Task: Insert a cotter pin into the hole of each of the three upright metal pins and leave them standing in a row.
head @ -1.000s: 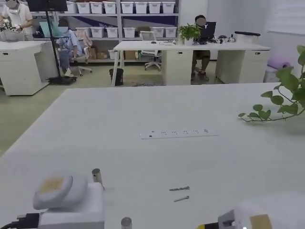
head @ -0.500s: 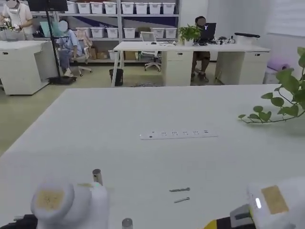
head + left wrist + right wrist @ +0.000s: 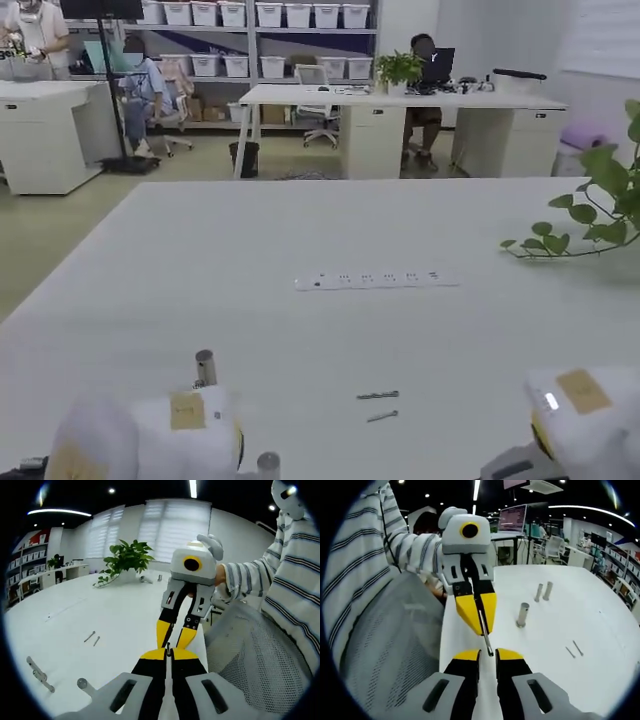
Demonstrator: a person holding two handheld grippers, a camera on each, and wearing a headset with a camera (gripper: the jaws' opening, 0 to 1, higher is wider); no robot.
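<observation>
The left hand-held gripper (image 3: 482,629) is clamped on a cotter pin (image 3: 488,644), whose long axis points toward 5 o'clock into the parted jaws of the right hand-held gripper (image 3: 488,656). The nearest upright metal pin (image 3: 522,614) stands on the surface (image 3: 560,625) at 1 o'clock from that gap.

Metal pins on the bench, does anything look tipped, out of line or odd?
None has toppled. Two metal pins stand close together; the third pin stands apart from them, so they do not form an even row. Two cotter pins lie loose on the table.
</observation>
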